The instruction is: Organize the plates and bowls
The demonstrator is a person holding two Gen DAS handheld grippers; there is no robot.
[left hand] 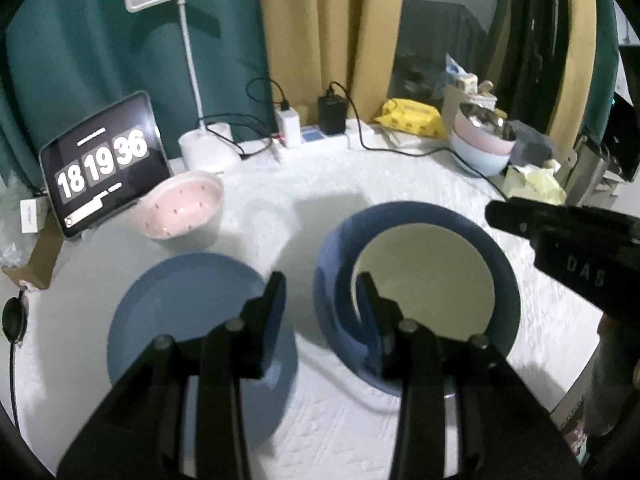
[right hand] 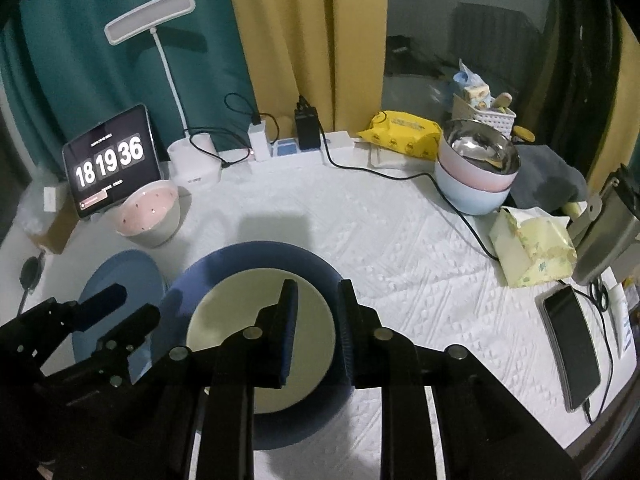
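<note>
A dark blue deep bowl with a pale cream inside sits near the front middle of the white quilted tablecloth. The left gripper has its jaws spread apart, the right-hand finger reaching over the bowl's left rim and the other finger above the flat light blue round plate that lies just left of the bowl; whether the finger touches the rim is unclear. The right gripper stands with its jaws parted astride the bowl's right rim, one finger over the cream inside, one outside the wall; contact cannot be told.

Farther left sits a pink-lined bowl with small dots, tilted toward the camera, just in front of a tablet showing 18 19 36. At the far right stands a stack of pastel bowls, pink over pale blue, topped by a steel bowl. Along the far edge run a white desk lamp, a white power strip with chargers and a yellow wipes pack. A black phone lies at the near right
</note>
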